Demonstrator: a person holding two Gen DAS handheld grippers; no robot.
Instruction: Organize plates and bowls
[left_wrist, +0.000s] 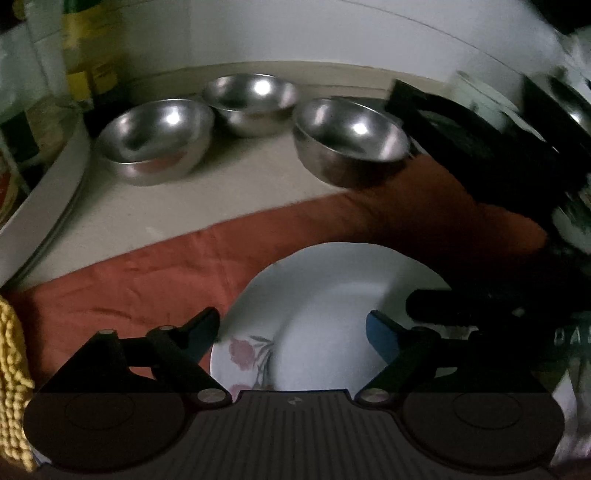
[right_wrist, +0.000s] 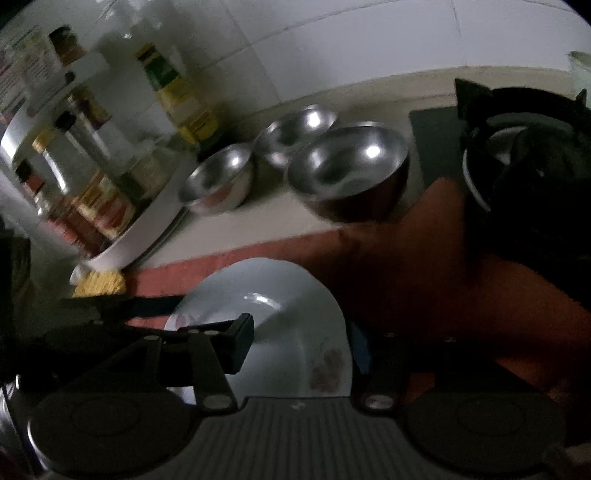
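**Plate between both sets of jaws, bowls at back of bench**

While the white flowered plate (left_wrist: 332, 314) lies on the red cloth (left_wrist: 147, 273) at the bench's front edge, the left gripper (left_wrist: 291, 332) hangs over it, jaws apart, touching nothing. The right gripper (right_wrist: 303, 347) straddles the plate's right rim, jaws part-open; contact unclear. Right is nearer. Three steel bowls (left_wrist: 159, 136) sit toward the back edge.

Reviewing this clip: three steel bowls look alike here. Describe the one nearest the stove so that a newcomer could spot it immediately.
Start at the black stove at the counter's right end, then look just left of it. The steel bowl nearest the stove sits at the far edge of the rust-red cloth. Its neighbours, the left bowl and the back bowl, stand on bare counter nearer the spice rack.
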